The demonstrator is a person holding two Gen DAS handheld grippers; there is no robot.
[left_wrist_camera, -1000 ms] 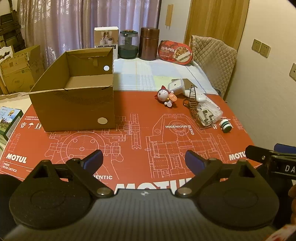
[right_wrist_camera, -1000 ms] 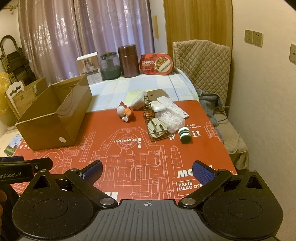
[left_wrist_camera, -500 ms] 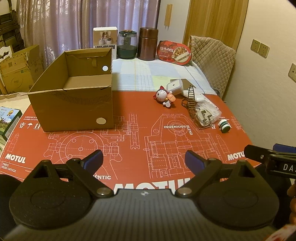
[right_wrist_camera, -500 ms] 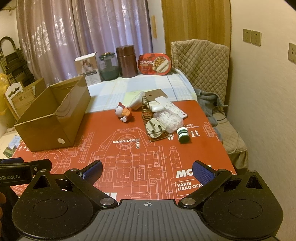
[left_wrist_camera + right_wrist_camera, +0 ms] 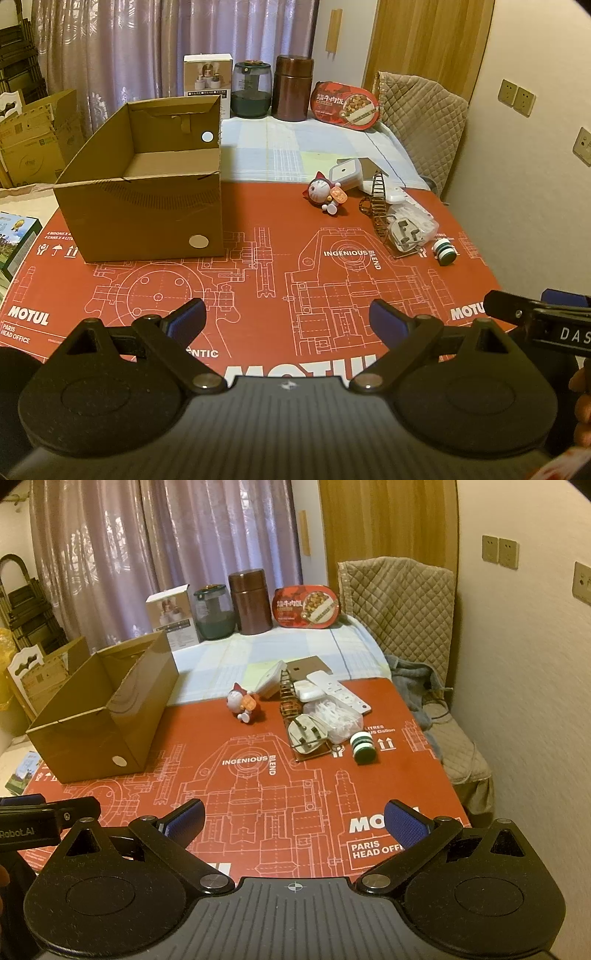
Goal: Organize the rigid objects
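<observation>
Both grippers hover low over the near edge of the red mat (image 5: 258, 280), well short of everything. The left gripper (image 5: 287, 317) has its jaws spread wide with nothing between them; the right gripper (image 5: 294, 818) is likewise wide apart and holds nothing.

The box (image 5: 147, 206) sits at 11 o'clock in the left view, open-topped and seemingly bare inside. The clutter lies at 1 o'clock in a tight cluster: a cat toy (image 5: 242, 703), a plug (image 5: 306, 734) resting against a wire rack (image 5: 290, 698), a power strip (image 5: 340, 692), and a green-and-white spool (image 5: 362, 748) standing apart at the near right.

All look light and stiff. The toy is probably smooth plastic, best pinched across its round body. The spool could roll; grip its flat faces. The plug, touching the rack, may drag it along; take its body, not the prongs.
</observation>
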